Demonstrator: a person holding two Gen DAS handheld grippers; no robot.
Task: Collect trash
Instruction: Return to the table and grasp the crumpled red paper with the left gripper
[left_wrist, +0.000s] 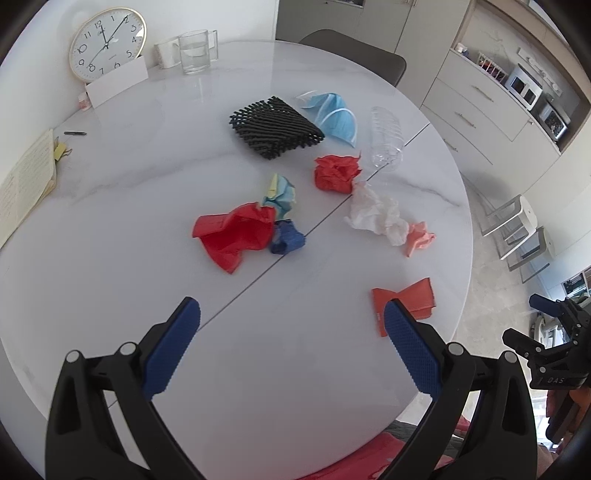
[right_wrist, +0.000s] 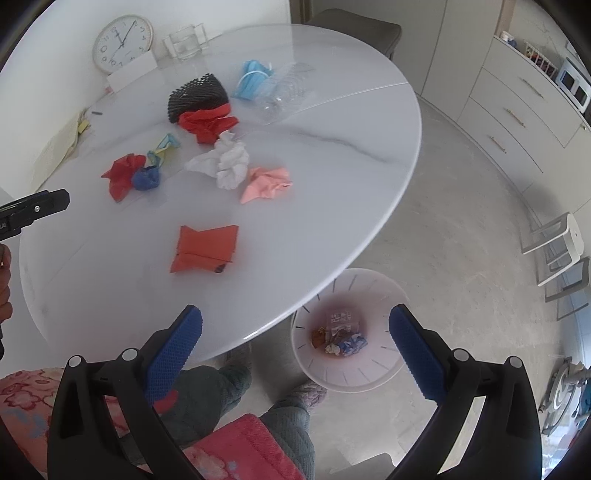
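- Both grippers, left gripper (left_wrist: 291, 347) and right gripper (right_wrist: 295, 347), are hanging wide open and empty.
- Crumpled paper (left_wrist: 334, 172) is lying scattered across the table (left_wrist: 110, 206), the bin (right_wrist: 347, 373) waiting beside it.
- The paper looks light and soft; pinching a raised fold should work.

White marbled table (left_wrist: 147, 192), black mesh net (left_wrist: 275, 127), light-blue mask (left_wrist: 336, 118), pale pink bin (right_wrist: 373, 376).

Soft, even daylight is seen — glare is thrown on the tabletop (left_wrist: 229, 332) at its far edge (fisheye-bent, corners blackened).
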